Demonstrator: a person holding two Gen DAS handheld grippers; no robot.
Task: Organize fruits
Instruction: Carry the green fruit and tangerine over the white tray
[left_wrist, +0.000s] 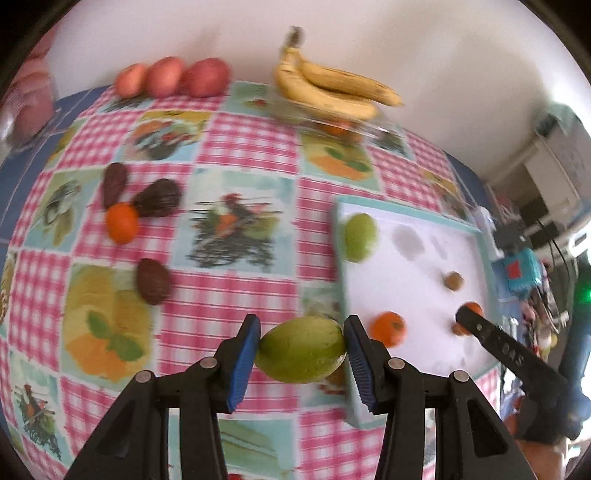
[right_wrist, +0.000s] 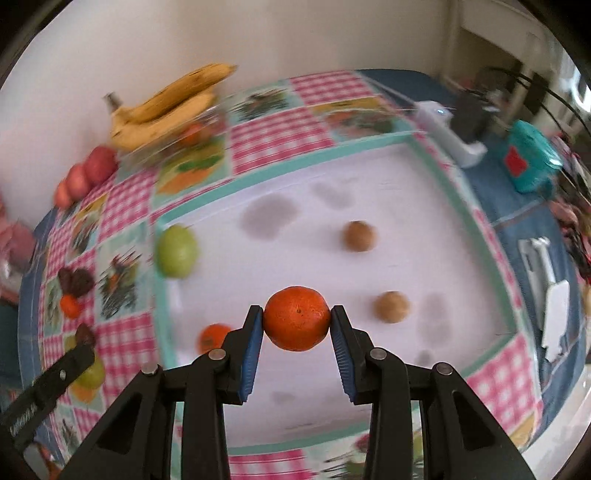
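The left gripper has its blue-padded fingers clamped on a round green lime, held in the air just beside the near corner of the shallow white tray with a mint-green rim. The right gripper is clamped on a round orange tangerine above the tray's white floor. Inside the tray lie a second green lime, another tangerine and two small brown round fruits.
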